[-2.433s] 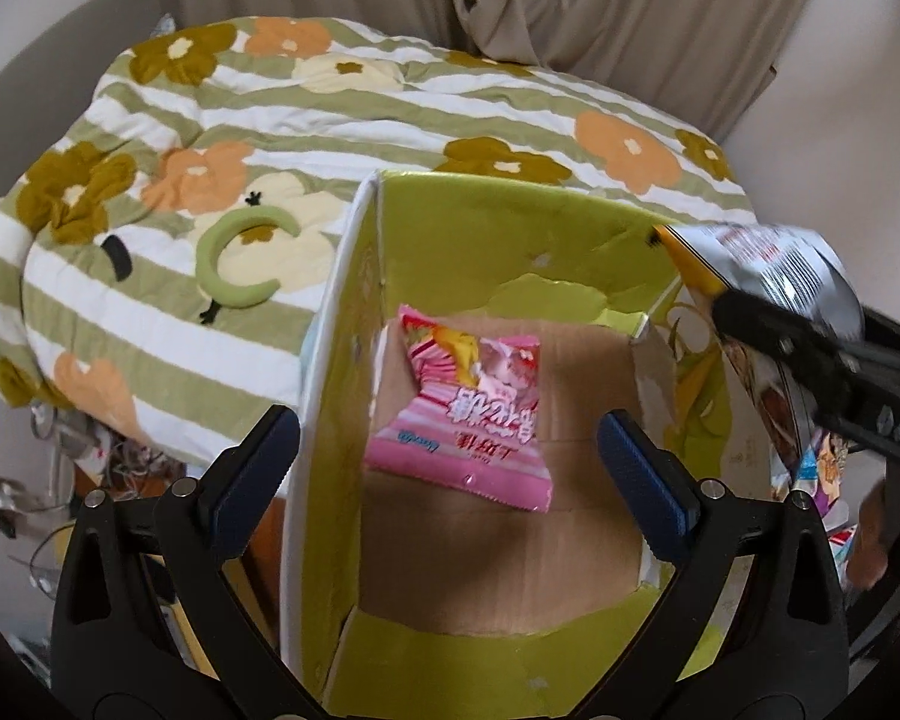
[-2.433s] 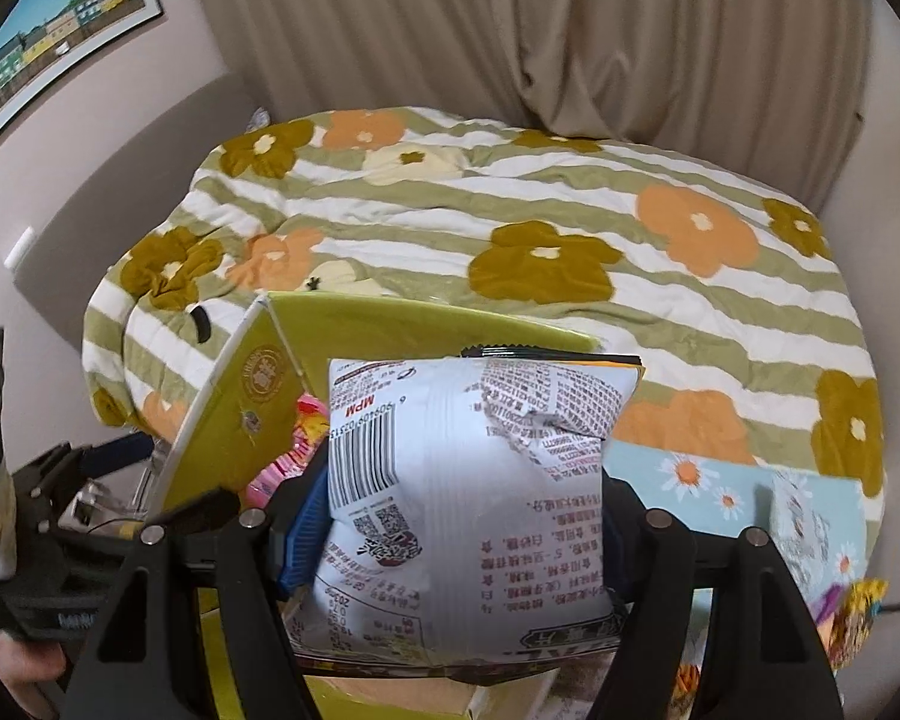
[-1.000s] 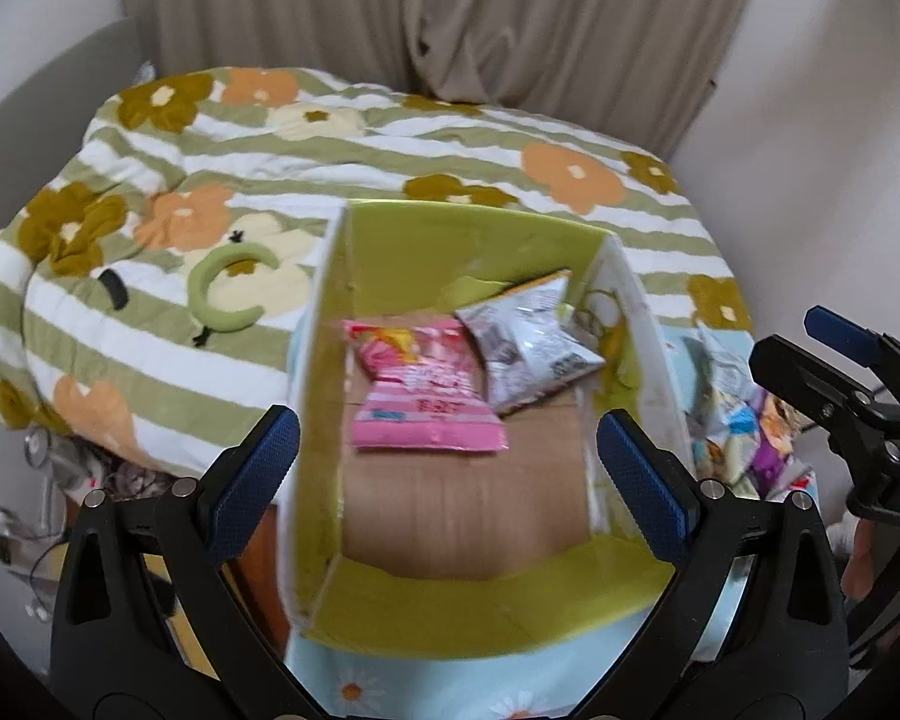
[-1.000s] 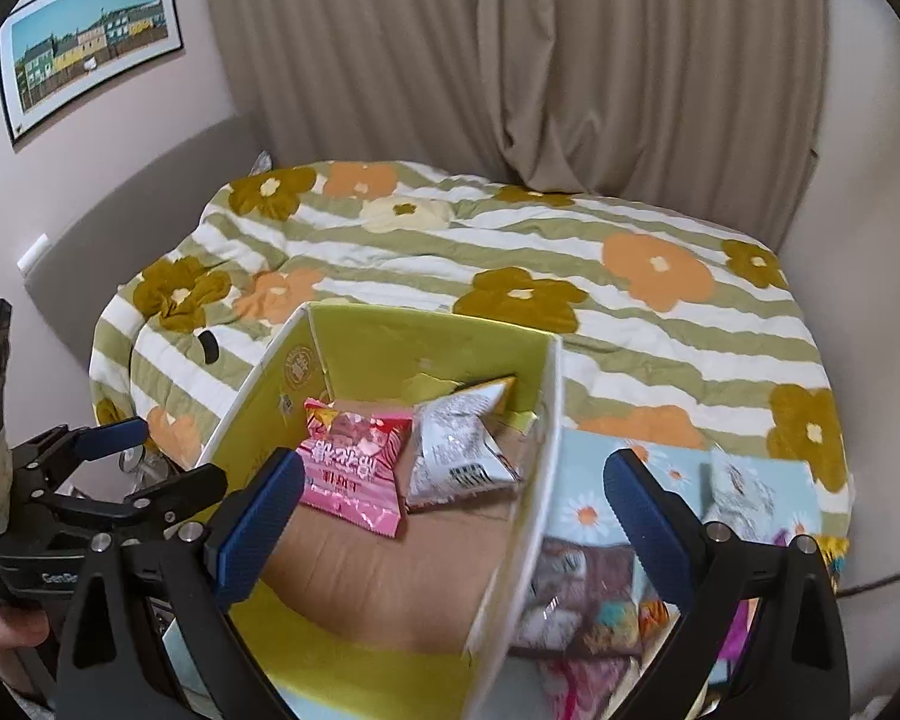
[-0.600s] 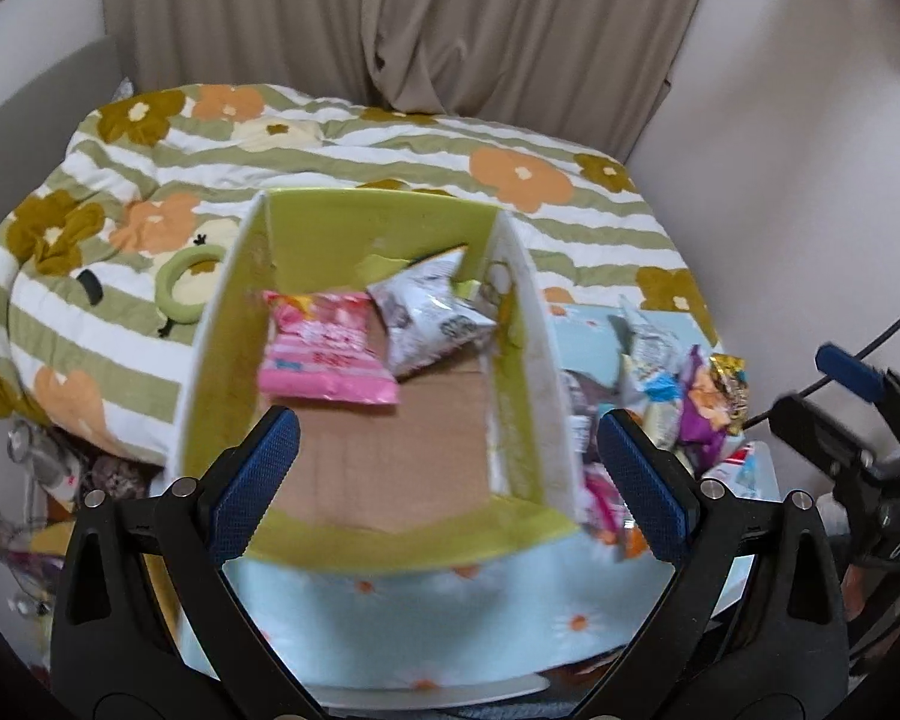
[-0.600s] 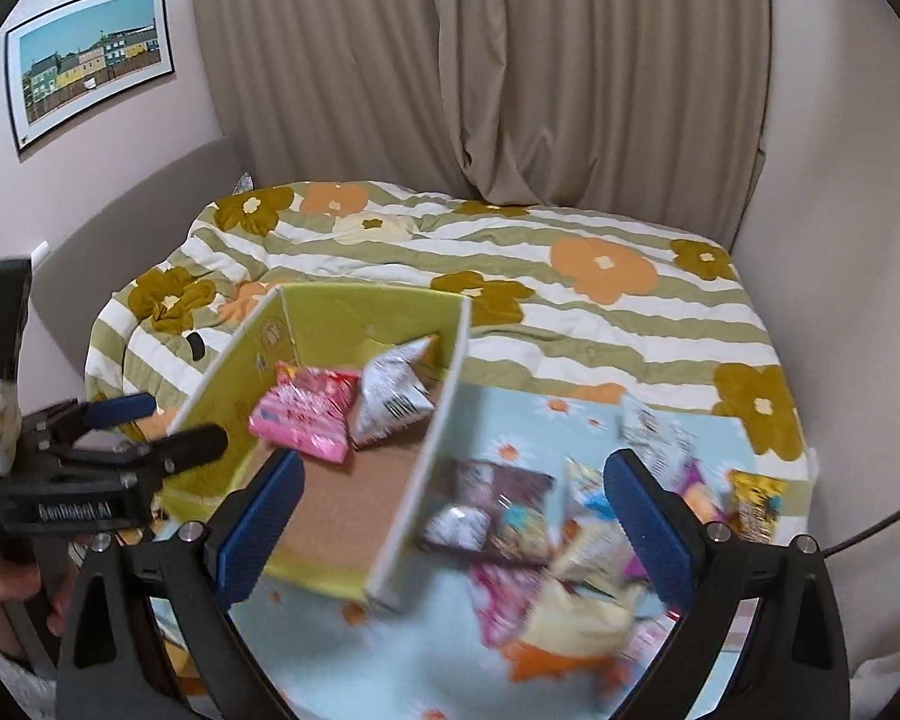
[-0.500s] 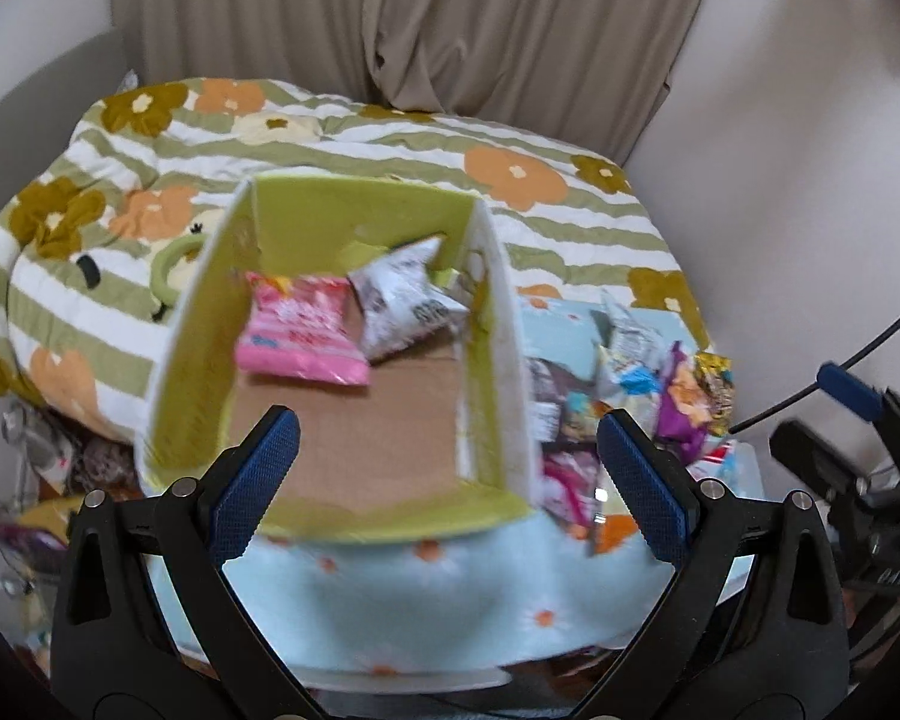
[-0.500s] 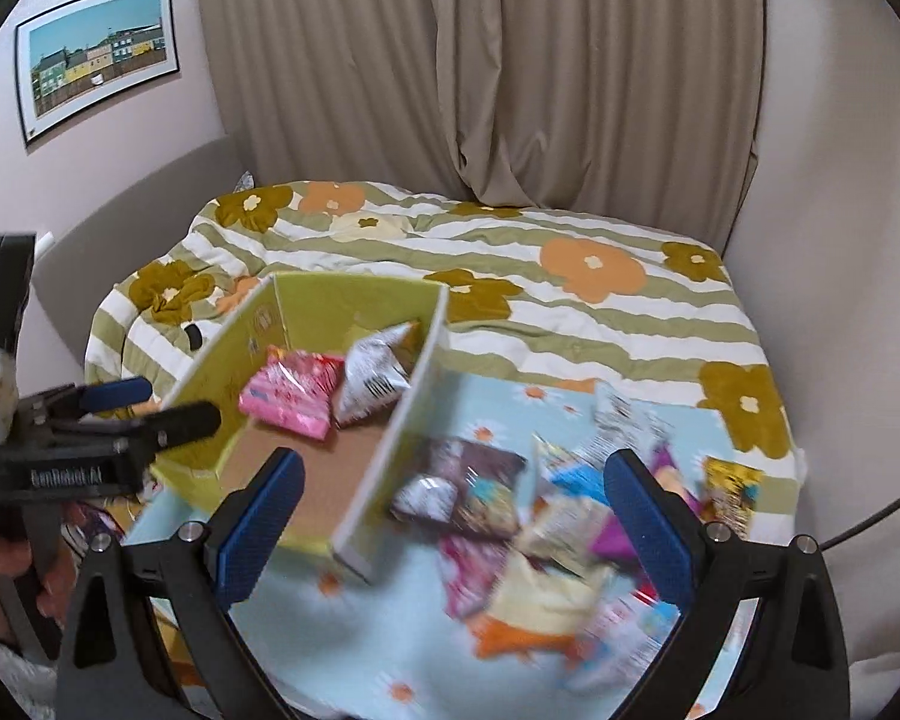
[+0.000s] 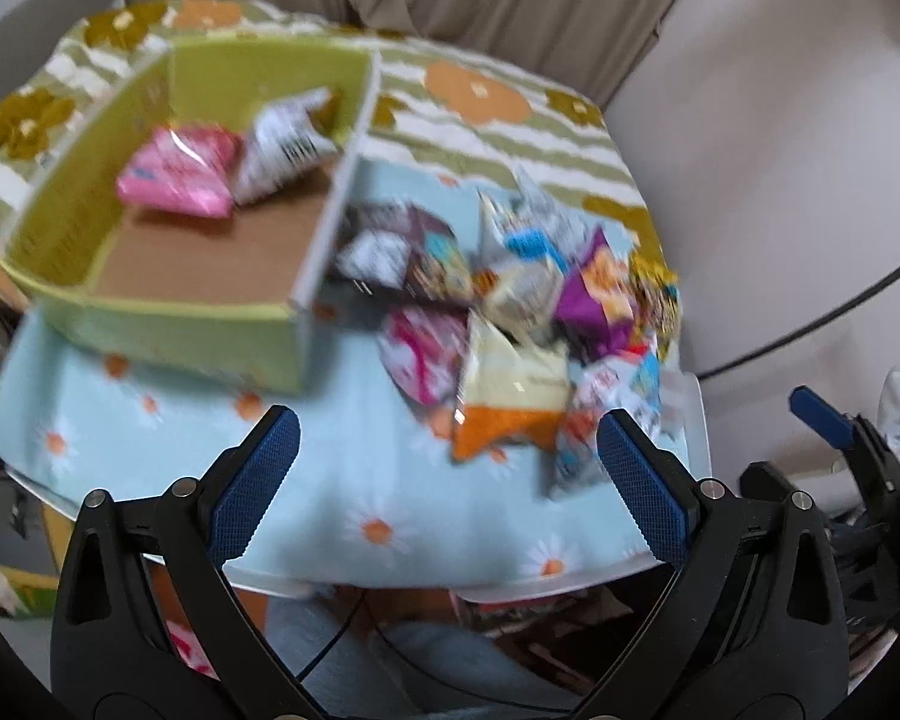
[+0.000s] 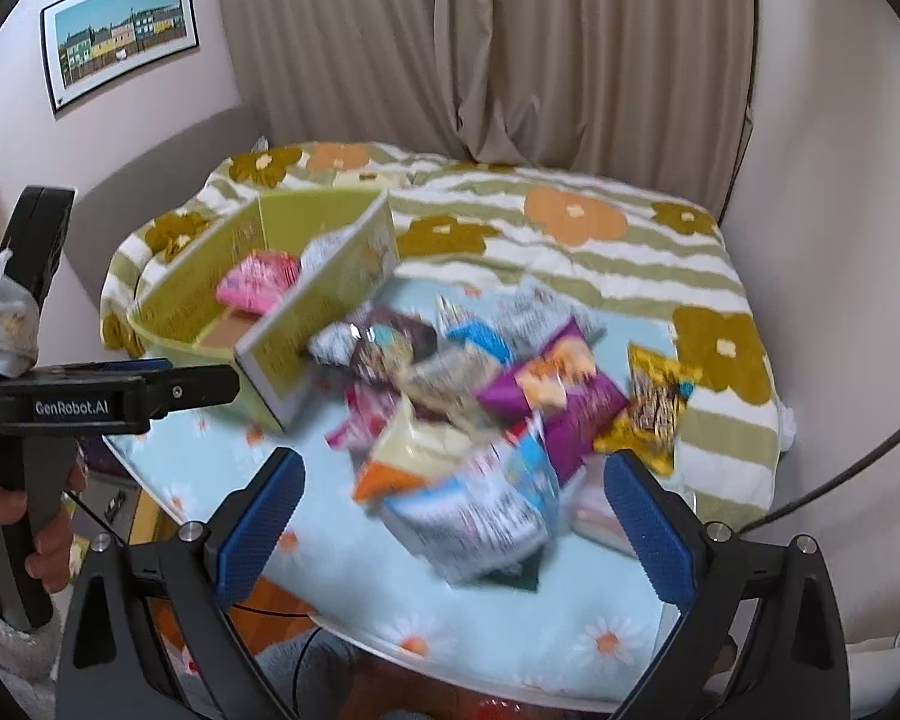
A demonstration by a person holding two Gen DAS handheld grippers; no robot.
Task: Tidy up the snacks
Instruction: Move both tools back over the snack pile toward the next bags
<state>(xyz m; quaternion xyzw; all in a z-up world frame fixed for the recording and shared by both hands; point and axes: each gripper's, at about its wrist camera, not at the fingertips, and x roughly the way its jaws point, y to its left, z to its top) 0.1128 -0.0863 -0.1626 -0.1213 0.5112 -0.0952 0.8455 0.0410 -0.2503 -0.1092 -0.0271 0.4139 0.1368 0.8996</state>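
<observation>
1. Both cameras have been drawn back since the earlier frames, so that the whole light-blue daisy-print cloth (image 9: 354,420) on the counter is now seen, where before the yellow-green cardboard box (image 9: 168,324) filled the view.
2. Since 2.4 s ago, the silver-white foil snack bag (image 9: 285,144) has been released by the right tool (image 10: 456,516) and is found inside the box, touching the pink snack packet (image 9: 177,174) there.
3. The left tool (image 9: 447,480) is held with its blue-padded fingers wide apart and nothing between them; the right tool is likewise spread apart and unloaded.
4. A heap of loose snack packets (image 10: 480,396) is piled on the cloth just beside the box's right wall; among them a purple packet (image 10: 564,402), a cream-and-orange bag (image 9: 510,396) and a gold packet (image 10: 651,408) can be told apart.
5. Printing on the packets is blurred by motion and cannot be read.
6. "GenRobot.AI" is read in white letters on the black body of the left tool in the right wrist view.
7. A flowered striped quilt (image 10: 570,240) is spread on the bed behind the counter.
</observation>
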